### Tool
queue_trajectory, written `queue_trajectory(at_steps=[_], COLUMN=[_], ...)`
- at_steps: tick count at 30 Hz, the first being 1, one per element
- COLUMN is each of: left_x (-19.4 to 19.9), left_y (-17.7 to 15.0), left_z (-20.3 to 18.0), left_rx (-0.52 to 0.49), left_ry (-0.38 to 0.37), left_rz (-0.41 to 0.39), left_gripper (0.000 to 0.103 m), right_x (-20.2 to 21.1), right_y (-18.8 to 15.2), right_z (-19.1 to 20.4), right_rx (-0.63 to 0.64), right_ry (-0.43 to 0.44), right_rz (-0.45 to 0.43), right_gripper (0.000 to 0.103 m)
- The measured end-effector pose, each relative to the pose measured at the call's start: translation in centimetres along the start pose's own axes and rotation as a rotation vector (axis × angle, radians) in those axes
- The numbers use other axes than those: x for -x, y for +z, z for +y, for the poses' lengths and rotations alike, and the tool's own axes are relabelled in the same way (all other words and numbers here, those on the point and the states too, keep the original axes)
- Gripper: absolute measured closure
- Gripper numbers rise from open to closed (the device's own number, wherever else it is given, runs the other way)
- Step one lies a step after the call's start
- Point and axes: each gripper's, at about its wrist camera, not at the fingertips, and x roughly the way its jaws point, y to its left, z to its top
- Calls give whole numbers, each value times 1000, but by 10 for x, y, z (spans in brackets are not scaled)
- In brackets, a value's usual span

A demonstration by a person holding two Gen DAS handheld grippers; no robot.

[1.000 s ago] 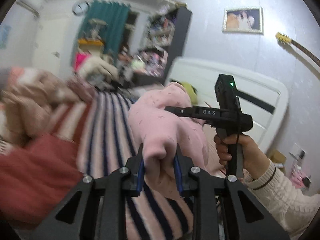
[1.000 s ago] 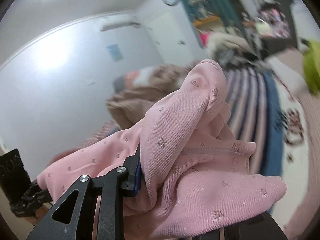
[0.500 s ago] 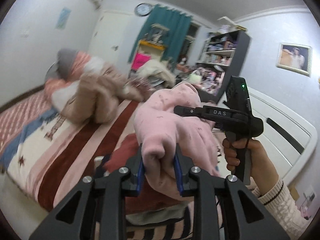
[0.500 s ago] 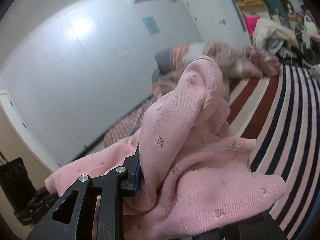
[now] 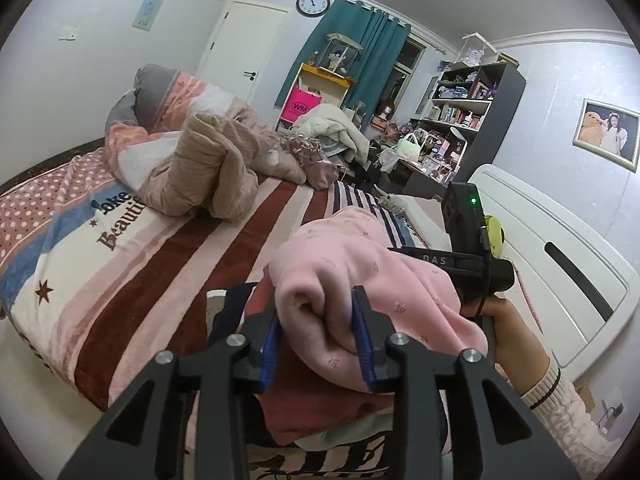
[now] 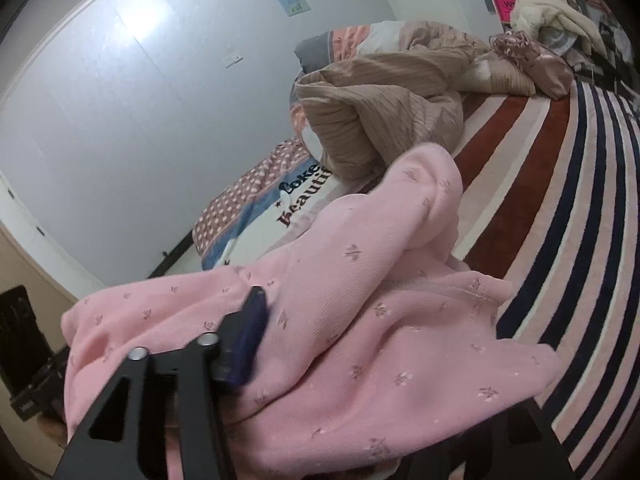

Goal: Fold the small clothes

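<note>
A: Where's the pink garment [image 5: 372, 280]?
B: Bunched between both tongs, above the bed [image 5: 132, 264]. Left gripper [image 5: 318, 334] clamps one end; right gripper [image 5: 404, 249] grips the other, to its right.

Right gripper [image 6: 320, 360] jaws (one cloth-hidden)

We see even, cool indoor light with soft shadows. A bright glare patch sits on the wall [image 6: 136, 20] in the right wrist view. Both fisheye pictures bend hard toward dark corners, and the pink garment [image 6: 360, 320] nearest the lens looks slightly soft.
</note>
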Motion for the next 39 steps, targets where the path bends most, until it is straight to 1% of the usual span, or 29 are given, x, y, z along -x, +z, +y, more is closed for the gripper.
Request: queue_trajectory(at_steps=[1, 2, 4, 7, 10, 14, 16, 21, 23, 26, 29, 31, 32, 33, 35, 37, 39], left_x=[1, 3, 6, 12, 21, 38, 43, 38, 28, 4, -24, -50, -59, -71, -95, -115, -130], left_y=[0, 0, 2, 6, 9, 5, -3, -28, -40, -59, -79, -95, -101, -109, -125, -141, -154], left_z=[-2, -5, -10, -16, -26, -51, -72, -122, -144, -185, -223, -254, -268, -283, -311, -336, -355], left_rx=[-5, -10, -21, -45, -74, -140, -190, -258, -283, -316, -339, -366, -379, -396, -423, -439, -446], left_ry=[6, 15, 23, 31, 65, 142, 163, 169, 144, 83, 19, -16, -21, -24, -31, -43, -49], left_rz=[-2, -6, -22, -42, -53, -81, -88, -107, -109, -111, -116, -127, -134, -142, -151, -162, -182], left_gripper=[62, 58, 45, 38, 36, 36, 36, 35, 34, 34, 31, 22, 21, 20, 18, 9, 4], right_x=[6, 11, 23, 42, 57, 80, 96, 132, 149, 180, 212, 237, 249, 266, 292, 320, 339], right_y=[-1, -3, -4, -7, -13, -37, -56, -100, -120, -153, -186, -211, -222, -237, -260, -282, -295], right_z=[-1, 1, 2, 4, 5, 3, -2, -23, -36, -61, -88, -111, -120, -134, -154, -171, -181], right_rx=[8, 12, 20, 44, 71, 93, 97, 80, 74, 67, 65, 53, 45, 31, 16, 4, 0], right_ry=[-5, -4, 12, 8, 4, 20, 27, 26, 5, -62, -179, -264, -298, -358, -449, -529, -577], right_rz=[1, 1, -2, -10, -15, -28, -47, -86, -104, -138, -183, -219, -236, -264, -309, -359, -398], right_gripper=[43, 41, 34, 30, 28, 27, 27, 27, 27, 27, 27, 27, 27, 27, 27, 27, 25])
